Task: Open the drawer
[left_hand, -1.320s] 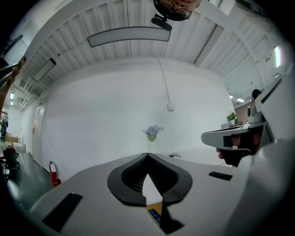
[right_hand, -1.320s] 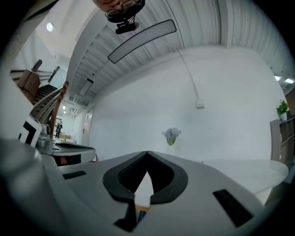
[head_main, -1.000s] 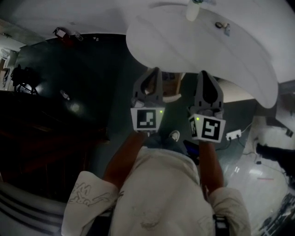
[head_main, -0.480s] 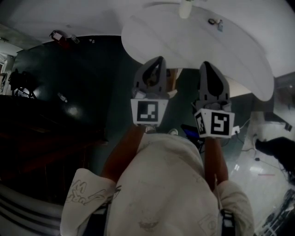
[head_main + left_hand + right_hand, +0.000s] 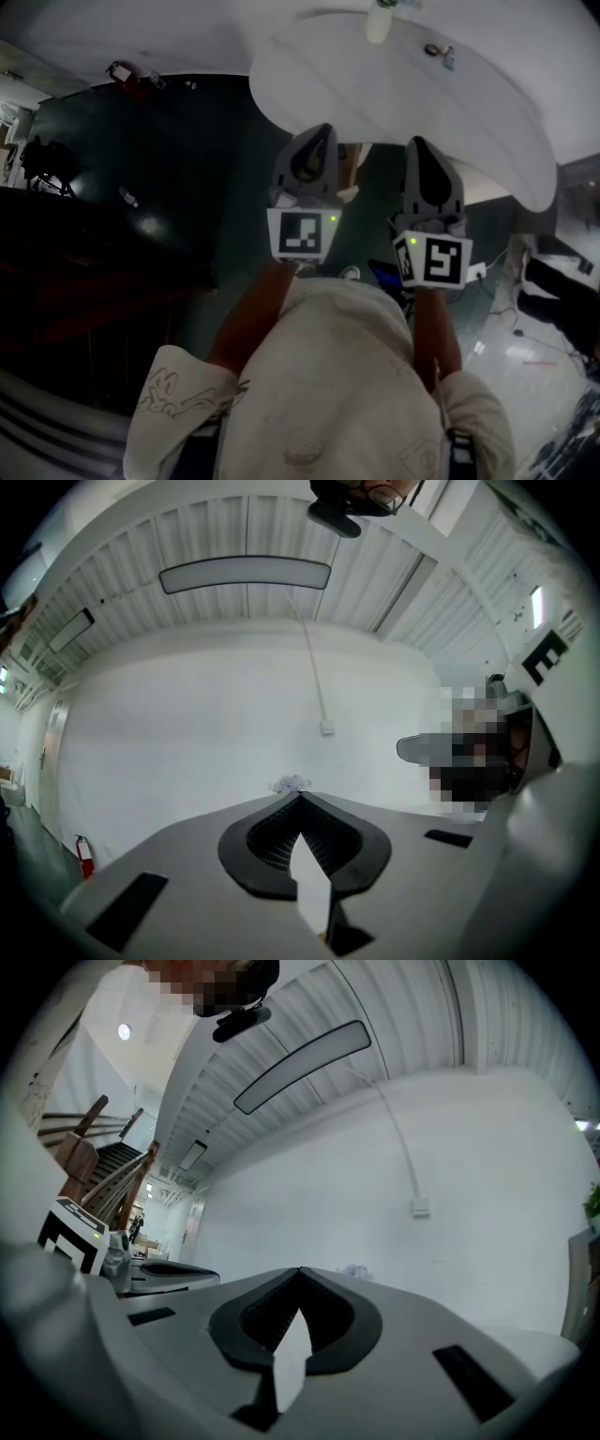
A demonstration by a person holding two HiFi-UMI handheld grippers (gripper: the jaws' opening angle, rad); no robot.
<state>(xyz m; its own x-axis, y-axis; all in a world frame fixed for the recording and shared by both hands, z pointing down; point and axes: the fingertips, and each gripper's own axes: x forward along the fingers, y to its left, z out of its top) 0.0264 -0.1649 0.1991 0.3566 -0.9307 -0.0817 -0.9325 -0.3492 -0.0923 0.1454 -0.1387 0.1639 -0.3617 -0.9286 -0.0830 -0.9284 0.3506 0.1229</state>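
Before the white table, the left tool and right tool are closed, empty; small tabletop items blur.

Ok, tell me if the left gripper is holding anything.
No, the left gripper has its jaws shut tip to tip, with nothing between them and only the white wall beyond.

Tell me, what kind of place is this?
Probably a big workshop or warehouse-like hall: a ribbed ceiling with a long lamp, a bare white wall with a red fire extinguisher, and a wooden staircase.
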